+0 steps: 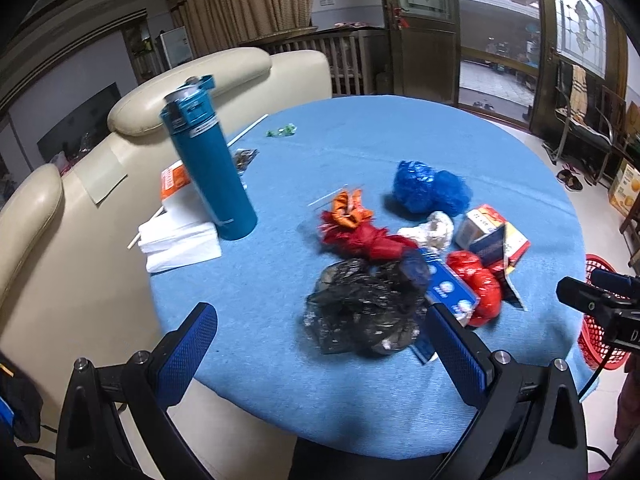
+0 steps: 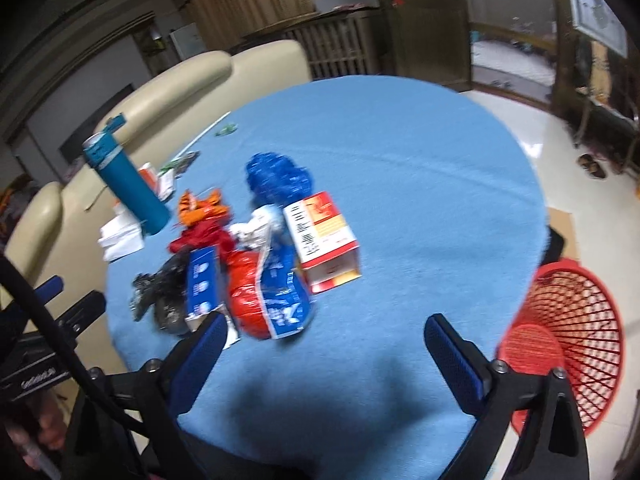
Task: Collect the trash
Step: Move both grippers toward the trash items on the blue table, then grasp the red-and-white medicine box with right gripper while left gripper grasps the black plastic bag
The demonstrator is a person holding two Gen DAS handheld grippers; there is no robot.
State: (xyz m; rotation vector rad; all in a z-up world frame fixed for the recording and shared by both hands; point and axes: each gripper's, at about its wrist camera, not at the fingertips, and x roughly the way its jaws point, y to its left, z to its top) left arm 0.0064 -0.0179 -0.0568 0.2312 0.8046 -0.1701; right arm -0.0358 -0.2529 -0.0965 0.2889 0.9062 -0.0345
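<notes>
Left gripper (image 1: 320, 344) spread wide and empty at the tabletop's (image 1: 400, 132) near edge, crumpled black plastic bag (image 1: 360, 304) lying dead ahead between its fingers, nearer than to the equally spread, empty right gripper (image 2: 324, 344), offset right.

Teal bottle (image 1: 208, 164), red mesh basket (image 2: 568, 340), light-blue tablecloth (image 1: 360, 140).

From my remote station: dim indoor light, daylight glaring through the glass doors (image 1: 496, 36); fisheye bending darkens corners; my right view smears with motion blur, shadow pooling on the blue tablecloth (image 2: 320, 412).
</notes>
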